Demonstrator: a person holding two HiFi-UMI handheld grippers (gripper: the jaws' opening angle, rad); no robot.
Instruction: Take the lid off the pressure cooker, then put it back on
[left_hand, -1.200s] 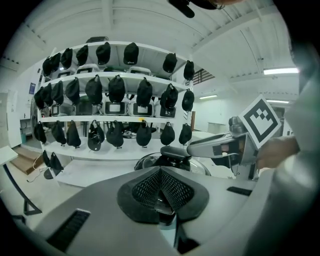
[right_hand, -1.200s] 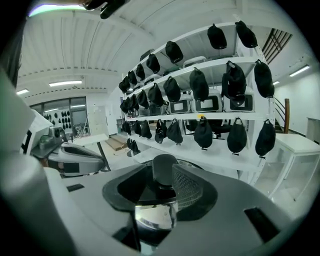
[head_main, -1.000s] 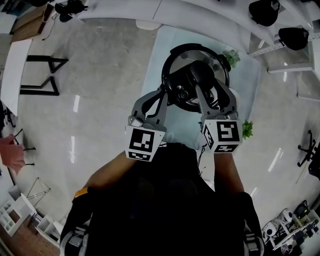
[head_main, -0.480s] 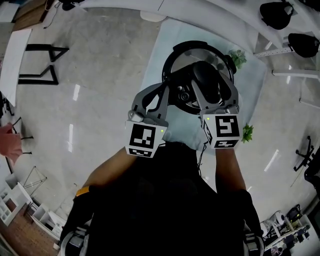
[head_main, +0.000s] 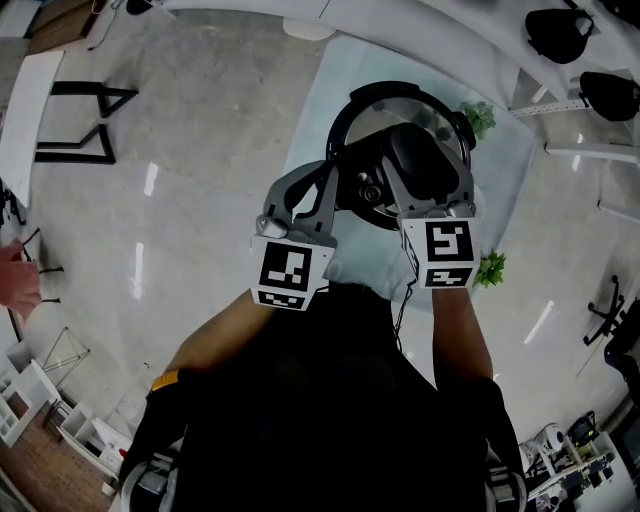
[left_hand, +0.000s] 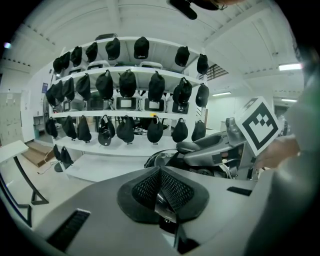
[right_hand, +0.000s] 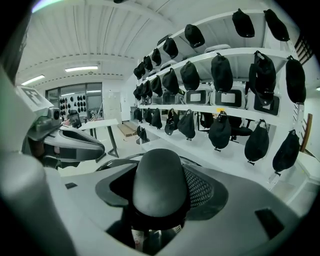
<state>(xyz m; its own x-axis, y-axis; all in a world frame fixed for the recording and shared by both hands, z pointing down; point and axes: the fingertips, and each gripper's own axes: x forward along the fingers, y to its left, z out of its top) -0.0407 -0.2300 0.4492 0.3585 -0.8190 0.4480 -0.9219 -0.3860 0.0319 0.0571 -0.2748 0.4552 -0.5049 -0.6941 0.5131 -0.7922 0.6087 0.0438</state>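
Head view: pressure cooker on pale desk, directly ahead of the person. Lid on the pot, seemingly seated, no gap visible from above. Small green plant just beside the cooker's far right side, a second near the right gripper's marker cube.

Left gripper: at the cooker's left side. Fingers drawn almost together, pinching a dark glossy piece low between the pads; which part of the cooker, not to be told.

Right gripper: over the lid's centre, straddling the black handle. Right gripper view: handle filling most of the space between the fingers, dark gap on its left side, mesh pad bare on its right. Fingers spread wide, having just been opening, handle between them but not squeezed.

Change against the head views of a moment ago: hold on the handle let go; cooker, lid and both grippers otherwise in much the same arrangement.

Meaning for the task, as a judgement: lid down on the pot and released, so likely either the put-back step near its end or a fresh hold about to be taken. Locking of the lid not checkable from these views. Risk: lid left askew if released before fully seated.
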